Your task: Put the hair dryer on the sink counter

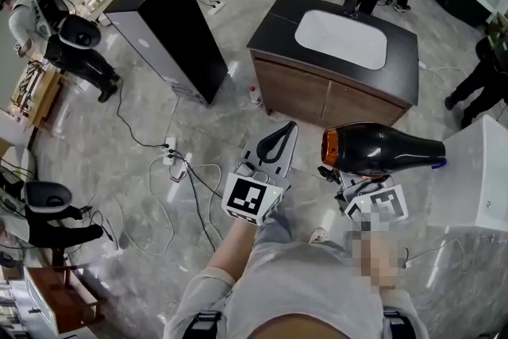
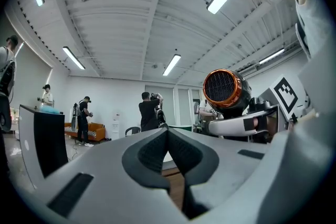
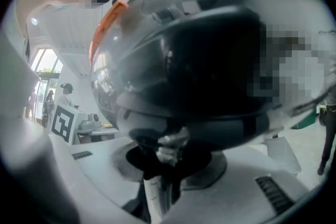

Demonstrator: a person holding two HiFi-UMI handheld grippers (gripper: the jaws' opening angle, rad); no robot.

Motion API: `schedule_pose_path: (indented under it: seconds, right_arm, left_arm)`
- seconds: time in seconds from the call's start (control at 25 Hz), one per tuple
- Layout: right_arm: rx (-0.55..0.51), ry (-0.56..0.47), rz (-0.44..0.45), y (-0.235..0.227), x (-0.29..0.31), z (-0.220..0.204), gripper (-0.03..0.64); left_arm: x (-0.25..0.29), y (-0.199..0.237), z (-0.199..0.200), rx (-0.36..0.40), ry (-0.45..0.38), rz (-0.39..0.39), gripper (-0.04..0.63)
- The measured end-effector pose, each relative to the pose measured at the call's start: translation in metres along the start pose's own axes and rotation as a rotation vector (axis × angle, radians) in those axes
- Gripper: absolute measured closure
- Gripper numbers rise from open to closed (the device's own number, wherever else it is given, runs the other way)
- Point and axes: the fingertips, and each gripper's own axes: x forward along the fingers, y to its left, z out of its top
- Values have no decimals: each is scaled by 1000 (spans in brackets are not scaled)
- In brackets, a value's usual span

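Gripping the hair dryer point(image 1: 381, 149) by its handle with the right gripper point(image 1: 346, 177), barrel level, up in the air over the floor, apart from the sink counter point(image 1: 274, 26). Pinching nothing with the left gripper point(image 1: 279, 140) alongside, jaws pressed together.

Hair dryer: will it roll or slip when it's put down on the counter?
It probably could roll: the dryer has a round, tapering barrel. Its glossy shell looks slippery, so a grip there may slide; the right gripper holds it from underneath instead. It looks hard and stiff, not floppy.
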Motion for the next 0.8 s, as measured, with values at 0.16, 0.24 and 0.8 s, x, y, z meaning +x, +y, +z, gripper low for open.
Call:
schedule_pose_path:
  seconds: [0.16, 0.24, 0.8]
  right_arm:
    - [3, -10, -20, 6, 45, 4, 485]
    - [8, -19, -31, 11, 66, 4, 485]
    - [18, -24, -70, 38, 159, -1, 485]
  left_arm:
    - [11, 43, 3, 11, -5, -35, 583]
    - [14, 66, 3, 17, -10, -49, 583]
    - [17, 165, -8, 1, -7, -79, 583]
